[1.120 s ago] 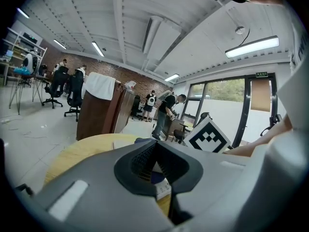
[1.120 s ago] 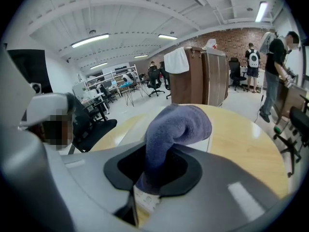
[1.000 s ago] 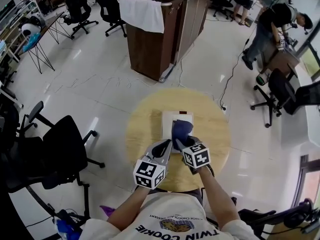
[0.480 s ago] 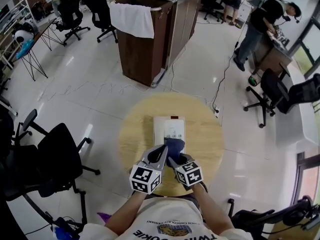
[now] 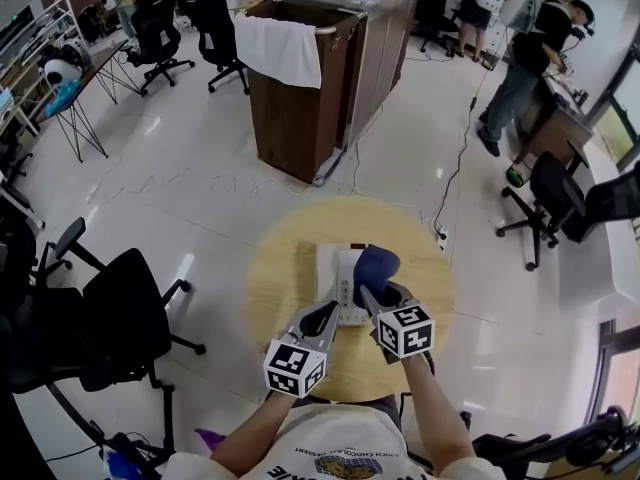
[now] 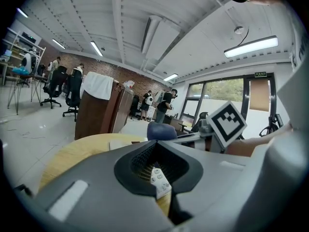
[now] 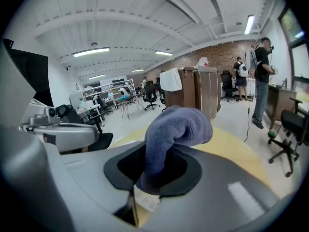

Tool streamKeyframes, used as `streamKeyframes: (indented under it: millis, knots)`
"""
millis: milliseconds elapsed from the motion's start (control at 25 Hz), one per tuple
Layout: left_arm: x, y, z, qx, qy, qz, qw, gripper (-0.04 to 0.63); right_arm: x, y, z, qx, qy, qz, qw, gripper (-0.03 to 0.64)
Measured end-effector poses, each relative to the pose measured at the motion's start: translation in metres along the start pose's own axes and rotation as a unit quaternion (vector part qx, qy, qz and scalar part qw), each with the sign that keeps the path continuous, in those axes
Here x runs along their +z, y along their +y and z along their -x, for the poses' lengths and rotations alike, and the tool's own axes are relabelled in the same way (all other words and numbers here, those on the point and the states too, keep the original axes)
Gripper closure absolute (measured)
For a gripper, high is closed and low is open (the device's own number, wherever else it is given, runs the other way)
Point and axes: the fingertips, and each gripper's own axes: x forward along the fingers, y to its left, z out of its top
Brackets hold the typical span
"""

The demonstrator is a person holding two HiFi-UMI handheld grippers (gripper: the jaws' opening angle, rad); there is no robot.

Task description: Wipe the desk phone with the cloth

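Blue, fleecy cloth (image 5: 376,263) is held bunched in the right gripper (image 5: 370,290), whose jaws are clamped on its lower end so that the loose wad is presented ahead of them as a wiping pad. It is carried over the far right part of the flat white desk phone (image 5: 338,268), which lies at the middle of the round pale-wood tabletop (image 5: 285,268); whether cloth and phone touch cannot be told. The left gripper (image 5: 331,313) is set at the phone's near edge, jaws together on nothing, probably to steady it. No container is seen on the tabletop.
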Motion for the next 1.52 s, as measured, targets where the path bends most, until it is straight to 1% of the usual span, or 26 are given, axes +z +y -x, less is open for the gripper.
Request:
streamKeyframes:
  millis: [120,200,360,480,560,800,1000,1320,1520]
  knots:
    - [-0.002,-0.001,0.003,0.002,0.000,0.000,1.0000,0.604,0.012,-0.014,-0.014,-0.005,0.005,0.018,1.000,0.541]
    - [-0.003,-0.002,0.004,0.004,0.000,0.000,1.0000,0.604,0.015,-0.020,-0.025,0.000,0.011,0.019,1.000,0.541]
    - [-0.003,-0.002,0.005,0.009,0.001,0.003,1.0000,0.604,0.014,-0.033,-0.049,0.014,0.038,0.000,0.999,0.541]
    - [-0.004,0.000,0.008,0.017,0.002,0.004,0.9998,0.604,0.004,-0.039,-0.062,0.015,0.065,-0.016,0.998,0.541]
    - [-0.005,0.001,0.010,0.022,0.002,0.005,0.9997,0.604,-0.006,-0.041,-0.064,0.014,0.084,-0.018,0.996,0.541]
    - [-0.003,0.002,0.010,0.023,-0.001,0.002,0.9997,0.604,-0.022,-0.035,-0.055,0.024,0.089,-0.035,0.995,0.541]
    - [-0.003,-0.005,0.003,0.007,0.002,-0.003,1.0000,0.604,-0.035,-0.024,-0.044,0.029,0.090,-0.039,0.995,0.541]
    - [-0.008,-0.013,-0.001,-0.013,0.008,-0.005,0.9999,0.604,-0.076,0.001,-0.020,0.031,0.100,-0.047,0.993,0.541]
    - [-0.007,-0.016,-0.003,-0.024,0.008,-0.007,0.9997,0.604,-0.101,0.015,-0.004,0.030,0.105,-0.065,0.992,0.541]
